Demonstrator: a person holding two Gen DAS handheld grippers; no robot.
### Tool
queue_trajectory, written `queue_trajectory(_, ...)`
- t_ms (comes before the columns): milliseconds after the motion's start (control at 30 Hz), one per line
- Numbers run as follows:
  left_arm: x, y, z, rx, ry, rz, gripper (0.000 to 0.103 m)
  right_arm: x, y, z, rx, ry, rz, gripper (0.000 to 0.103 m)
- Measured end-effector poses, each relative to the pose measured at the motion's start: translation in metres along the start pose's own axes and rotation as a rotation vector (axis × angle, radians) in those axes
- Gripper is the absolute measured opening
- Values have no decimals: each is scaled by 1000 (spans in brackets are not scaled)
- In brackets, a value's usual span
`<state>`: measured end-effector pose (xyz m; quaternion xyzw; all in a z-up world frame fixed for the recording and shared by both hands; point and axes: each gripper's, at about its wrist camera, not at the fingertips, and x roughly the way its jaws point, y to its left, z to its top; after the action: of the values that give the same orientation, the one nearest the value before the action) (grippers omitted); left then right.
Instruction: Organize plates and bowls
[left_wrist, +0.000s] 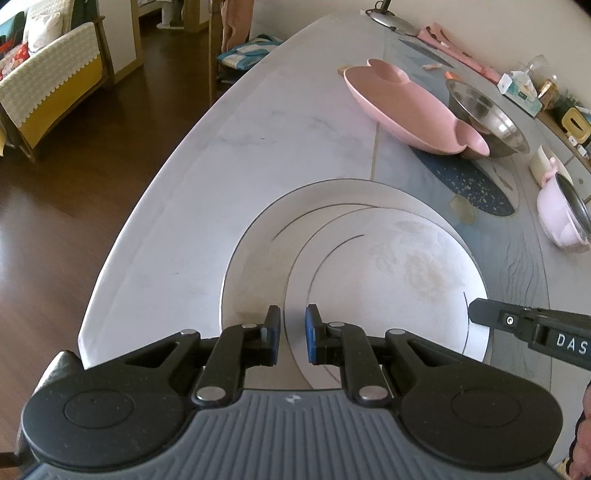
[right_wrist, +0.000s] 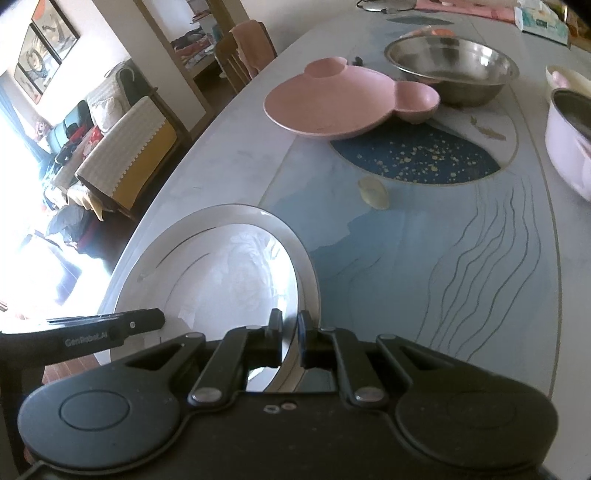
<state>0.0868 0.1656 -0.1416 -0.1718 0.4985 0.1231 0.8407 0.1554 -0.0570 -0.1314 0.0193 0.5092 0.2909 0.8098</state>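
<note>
A white plate (left_wrist: 388, 277) lies over a larger white plate (left_wrist: 258, 251) at the table's near end. My left gripper (left_wrist: 293, 319) is shut on the upper plate's near left rim, which runs between its blue pads. My right gripper (right_wrist: 290, 321) is shut on the same white plate (right_wrist: 236, 277) at its right rim. One right-gripper finger (left_wrist: 484, 317) shows at that rim in the left wrist view. One left-gripper finger (right_wrist: 147, 321) shows at the plate's left edge in the right wrist view. I cannot tell whether the upper plate rests on the lower one.
A pink bear-shaped plate (left_wrist: 406, 107) (right_wrist: 332, 99) and a steel bowl (left_wrist: 487, 118) (right_wrist: 450, 66) sit further along the table. A pink pot (left_wrist: 557, 218) (right_wrist: 569, 140) stands at the right. The table edge (left_wrist: 166, 184) drops to a wooden floor on the left.
</note>
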Motion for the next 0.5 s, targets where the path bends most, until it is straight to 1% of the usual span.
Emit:
queue_trajectory(133, -3, 3, -2, -9, -3, 5, 13, 2, 1, -1, -2, -1, 2, 9)
queue_trajectory(367, -16, 6, -2, -34, -40, 0, 13, 8, 4, -3, -10, 19, 14, 10)
queue_trajectory(500, -23, 0, -1, -14, -68, -2, 13, 10, 9, -3, -33, 28, 2, 11)
